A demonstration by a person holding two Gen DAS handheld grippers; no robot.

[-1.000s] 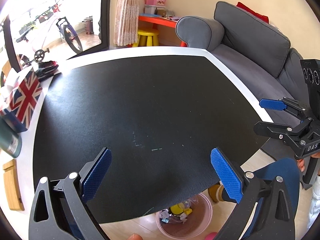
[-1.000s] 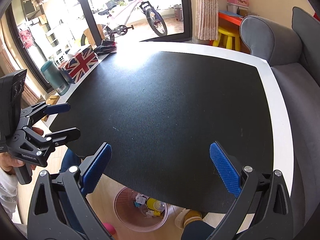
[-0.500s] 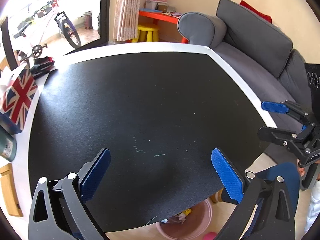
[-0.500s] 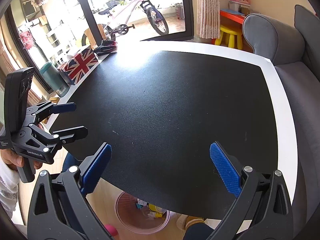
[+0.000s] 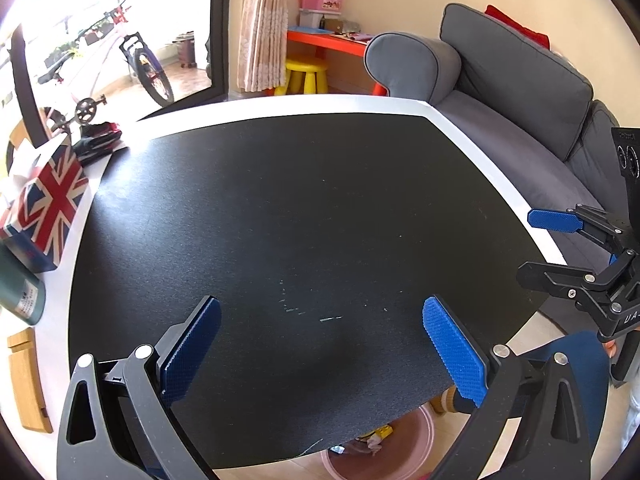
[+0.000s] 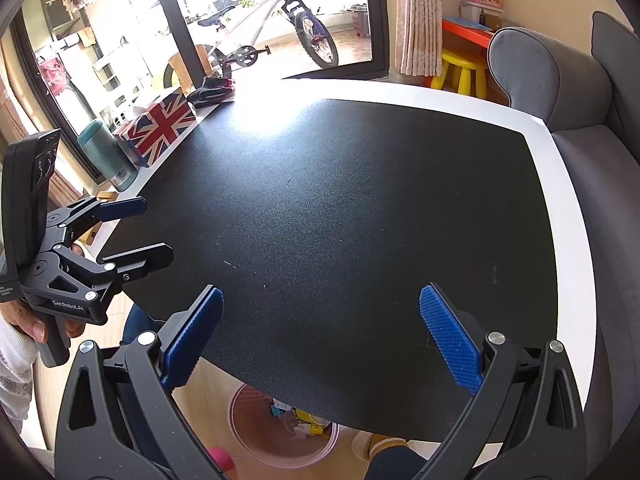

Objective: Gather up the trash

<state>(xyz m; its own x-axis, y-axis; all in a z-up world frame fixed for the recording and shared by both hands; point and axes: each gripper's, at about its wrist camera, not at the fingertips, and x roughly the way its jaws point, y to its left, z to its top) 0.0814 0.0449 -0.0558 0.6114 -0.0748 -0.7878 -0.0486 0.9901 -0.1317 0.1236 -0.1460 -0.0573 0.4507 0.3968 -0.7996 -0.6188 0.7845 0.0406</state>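
Note:
A pink bin (image 6: pixel 256 436) with several bits of trash in it stands on the floor under the table's near edge; its rim also shows in the left wrist view (image 5: pixel 416 440). My left gripper (image 5: pixel 320 340) is open and empty over the near part of the black mat (image 5: pixel 300 220). It also shows at the left of the right wrist view (image 6: pixel 132 228). My right gripper (image 6: pixel 320 332) is open and empty above the mat's near edge (image 6: pixel 340 200). It also shows at the right of the left wrist view (image 5: pixel 540 244). No trash shows on the mat.
A Union Jack box (image 5: pixel 48 204), a green bottle (image 5: pixel 18 292) and a dark bundle (image 5: pixel 98 142) stand along the table's left side. A wooden block (image 5: pixel 26 380) lies at the left edge. A grey sofa (image 5: pixel 520 96) runs along the right.
Both grippers have moved forward over the table, so the bin has slid further under the near edge. Both stay open and empty.

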